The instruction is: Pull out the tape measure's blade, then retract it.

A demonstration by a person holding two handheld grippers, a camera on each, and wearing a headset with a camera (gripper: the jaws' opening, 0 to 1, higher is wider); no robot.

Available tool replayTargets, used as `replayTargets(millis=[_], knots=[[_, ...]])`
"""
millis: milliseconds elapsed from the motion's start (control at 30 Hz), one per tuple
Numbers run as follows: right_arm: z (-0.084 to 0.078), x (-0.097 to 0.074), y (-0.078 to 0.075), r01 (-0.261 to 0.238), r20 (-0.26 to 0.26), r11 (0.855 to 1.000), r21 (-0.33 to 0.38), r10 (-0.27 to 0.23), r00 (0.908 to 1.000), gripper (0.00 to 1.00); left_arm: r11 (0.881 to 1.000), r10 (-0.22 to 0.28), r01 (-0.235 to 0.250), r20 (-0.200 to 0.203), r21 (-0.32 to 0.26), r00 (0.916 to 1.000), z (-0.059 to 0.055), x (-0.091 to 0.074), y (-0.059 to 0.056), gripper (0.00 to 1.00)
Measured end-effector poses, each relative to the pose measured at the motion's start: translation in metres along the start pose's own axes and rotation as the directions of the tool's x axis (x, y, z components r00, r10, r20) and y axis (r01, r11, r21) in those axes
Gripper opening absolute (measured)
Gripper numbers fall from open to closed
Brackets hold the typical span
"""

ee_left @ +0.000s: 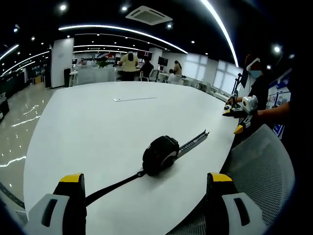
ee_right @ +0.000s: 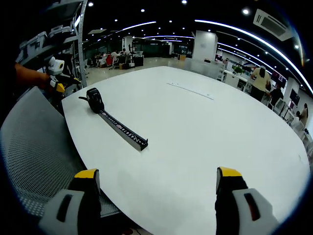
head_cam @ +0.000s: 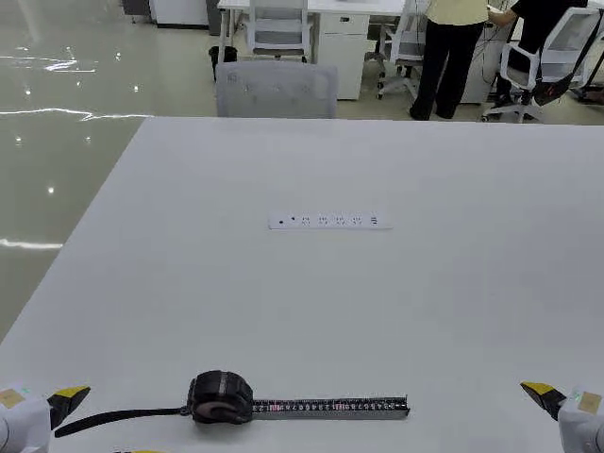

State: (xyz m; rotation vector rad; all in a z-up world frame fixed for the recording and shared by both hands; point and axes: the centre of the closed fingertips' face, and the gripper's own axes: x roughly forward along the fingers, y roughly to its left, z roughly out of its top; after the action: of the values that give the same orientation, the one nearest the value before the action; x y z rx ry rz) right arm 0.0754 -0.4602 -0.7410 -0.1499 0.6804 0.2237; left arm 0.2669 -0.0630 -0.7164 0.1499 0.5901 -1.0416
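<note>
A white table [head_cam: 453, 302] carries a white power strip [head_cam: 328, 222] near its centre. Beyond the far edge, at twelve o'clock, stands a grey chair [head_cam: 276, 90]; a person [head_cam: 451, 47] stands at one o'clock.

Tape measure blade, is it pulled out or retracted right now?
Pulled out. The blade lies extended flat on the table, sticking out of the case.

The tape measure [head_cam: 220, 397], a rounded black case, rested near the front edge of the white table [head_cam: 330, 302]. Its blade [head_cam: 330, 407] was drawn out along the tabletop to the right, marked with fine graduations and ending in a small hook [head_cam: 406, 407]. A black wrist strap [head_cam: 118, 418] trailed from the case to the left.
</note>
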Motion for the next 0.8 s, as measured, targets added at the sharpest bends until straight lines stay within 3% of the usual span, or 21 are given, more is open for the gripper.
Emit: replayTargets(millis=[200,367,800], knots=[[-0.0036,-0.0051,-0.0098,0.038,-0.015,0.999,-0.033,-0.039,0.9991,1.0,0.999,-0.002,0.003,-0.033,0.044,0.9994,-0.0082,0.0024,-0.0016,1.0],[-0.0063,-0.005,-0.0042,0.009,-0.028,0.999,-0.044,-0.01,0.9995,1.0,1.0,0.008,-0.008,-0.025,0.028,0.9996,-0.0083,-0.0003,0.0008,1.0],[-0.0072,-0.0066,-0.0008,-0.001,-0.035,0.998,-0.055,-0.001,0.9994,1.0,1.0,-0.001,0.001,-0.024,0.023,0.9997,-0.0078,0.001,-0.001,1.0]])
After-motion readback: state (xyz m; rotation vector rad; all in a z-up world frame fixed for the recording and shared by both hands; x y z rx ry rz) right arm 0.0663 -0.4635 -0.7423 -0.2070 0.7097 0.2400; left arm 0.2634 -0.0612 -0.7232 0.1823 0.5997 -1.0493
